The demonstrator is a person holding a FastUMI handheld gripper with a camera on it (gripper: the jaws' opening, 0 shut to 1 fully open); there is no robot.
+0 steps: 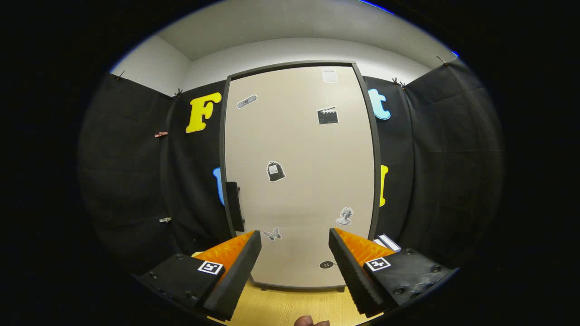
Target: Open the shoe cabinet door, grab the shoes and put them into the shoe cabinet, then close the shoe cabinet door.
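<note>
Black cloth walls are seen on both sides, with a pale wood floor below and a white wall above. Against the cloth, straight ahead of the gripper, the cabinet is stood upright with its beige door shut inside a dark frame. A dark handle is fixed at the door's left edge, about halfway up, above and just beyond the left finger. Several small stickers are scattered over the door. The fingers are spread wide apart and nothing is held between them; the lower part of the door is framed in the gap, beyond the tips and not touched. The right finger is pointed toward the door's lower right corner. Something white and flat is glimpsed just behind the right finger, beside the cabinet; what it is cannot be told. A fingertip is seen below the gripper.
</note>
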